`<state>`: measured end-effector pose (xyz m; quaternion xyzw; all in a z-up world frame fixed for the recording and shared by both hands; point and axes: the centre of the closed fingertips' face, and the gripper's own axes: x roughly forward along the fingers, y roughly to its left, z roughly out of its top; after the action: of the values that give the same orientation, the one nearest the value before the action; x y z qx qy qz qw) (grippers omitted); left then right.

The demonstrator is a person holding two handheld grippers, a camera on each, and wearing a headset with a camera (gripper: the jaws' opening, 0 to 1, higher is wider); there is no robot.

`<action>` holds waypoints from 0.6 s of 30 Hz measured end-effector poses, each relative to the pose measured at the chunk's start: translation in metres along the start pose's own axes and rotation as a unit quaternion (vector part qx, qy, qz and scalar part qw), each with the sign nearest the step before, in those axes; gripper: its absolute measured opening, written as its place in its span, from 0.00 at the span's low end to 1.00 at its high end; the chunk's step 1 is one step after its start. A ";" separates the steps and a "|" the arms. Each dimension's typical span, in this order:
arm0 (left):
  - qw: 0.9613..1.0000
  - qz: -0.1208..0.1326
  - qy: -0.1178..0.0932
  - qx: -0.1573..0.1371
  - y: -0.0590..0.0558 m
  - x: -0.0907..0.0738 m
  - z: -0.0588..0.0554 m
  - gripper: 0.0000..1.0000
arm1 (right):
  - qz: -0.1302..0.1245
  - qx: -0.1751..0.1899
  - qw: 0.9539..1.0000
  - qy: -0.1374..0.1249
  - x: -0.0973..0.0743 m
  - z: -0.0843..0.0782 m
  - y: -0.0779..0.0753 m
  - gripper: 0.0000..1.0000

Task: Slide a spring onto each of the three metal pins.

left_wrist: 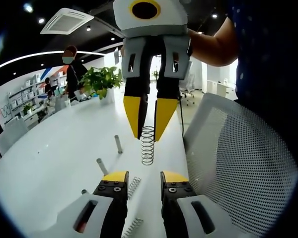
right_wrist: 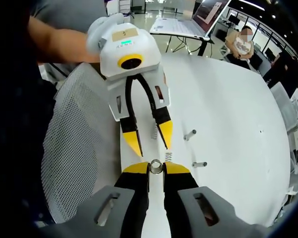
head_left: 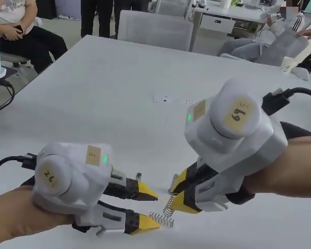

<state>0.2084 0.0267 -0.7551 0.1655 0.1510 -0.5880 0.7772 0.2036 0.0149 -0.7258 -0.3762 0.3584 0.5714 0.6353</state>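
White table, right tongs pinching spring, left tongs released, nearest pin half-hidden

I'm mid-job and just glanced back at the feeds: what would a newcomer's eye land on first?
First, the right gripper, shut on a spring that hangs from its yellow tips over the white table. Facing it, the left gripper is open and empty. Three bare metal pins stand beside them, and a loose spring lies by the left gripper's tips.

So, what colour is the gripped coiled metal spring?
Silver-grey coiled metal spring; the left gripper view shows it best.
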 end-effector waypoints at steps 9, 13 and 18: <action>0.998 0.044 -0.006 -0.033 0.013 -0.023 -0.016 0.23 | -0.013 0.017 1.000 0.003 -0.010 -0.009 -0.013 0.07; 0.997 0.063 -0.010 -0.045 0.018 -0.030 -0.022 0.25 | -0.020 0.026 0.999 0.001 -0.015 -0.013 -0.020 0.07; 0.995 0.080 -0.009 -0.058 0.023 -0.035 -0.030 0.29 | -0.028 0.035 0.999 0.002 -0.021 -0.018 -0.026 0.07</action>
<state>0.2200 0.0756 -0.7652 0.1266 0.1636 -0.5160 0.8312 0.2269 -0.0128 -0.7137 -0.3648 0.3685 0.5395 0.6633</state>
